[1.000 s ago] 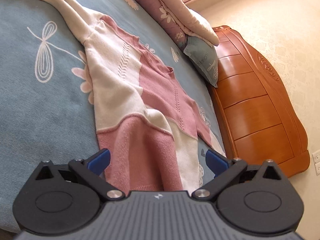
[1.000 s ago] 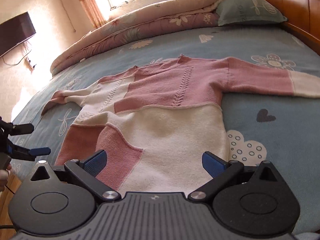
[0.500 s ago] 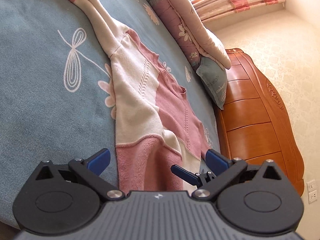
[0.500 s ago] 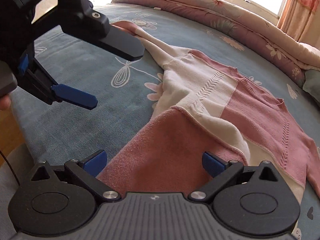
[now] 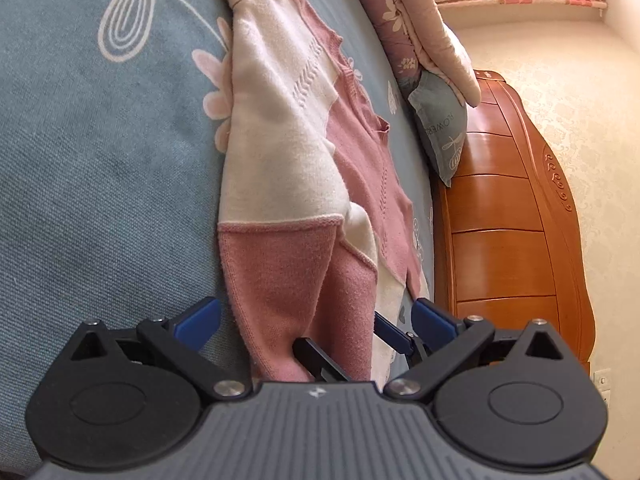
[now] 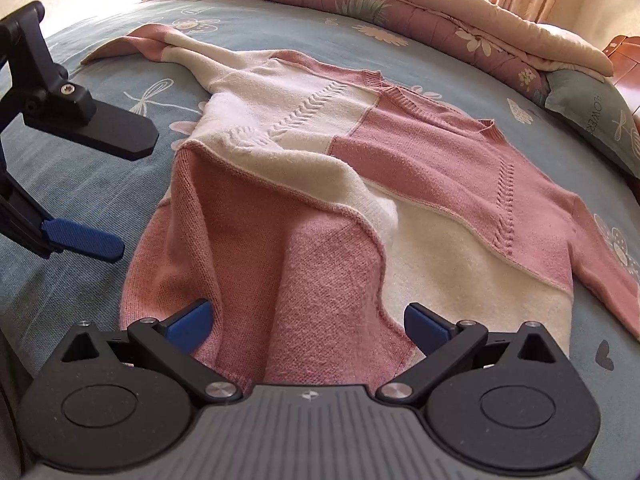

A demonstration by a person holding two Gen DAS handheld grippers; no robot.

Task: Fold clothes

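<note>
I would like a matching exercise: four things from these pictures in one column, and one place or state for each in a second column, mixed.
1. sweater
2. pillow
3. right gripper
4. rolled quilt

a. leaning against the wooden headboard
b. open, hem between its fingers
c. spread on the blue sheet
d. along the far edge of the bed

Pairs: 1-c, 2-a, 3-b, 4-d

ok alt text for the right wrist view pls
A pink and cream sweater lies on a blue patterned bedspread, its pink hem bunched between the open right gripper. The left gripper, also open, hovers at the left.
</note>
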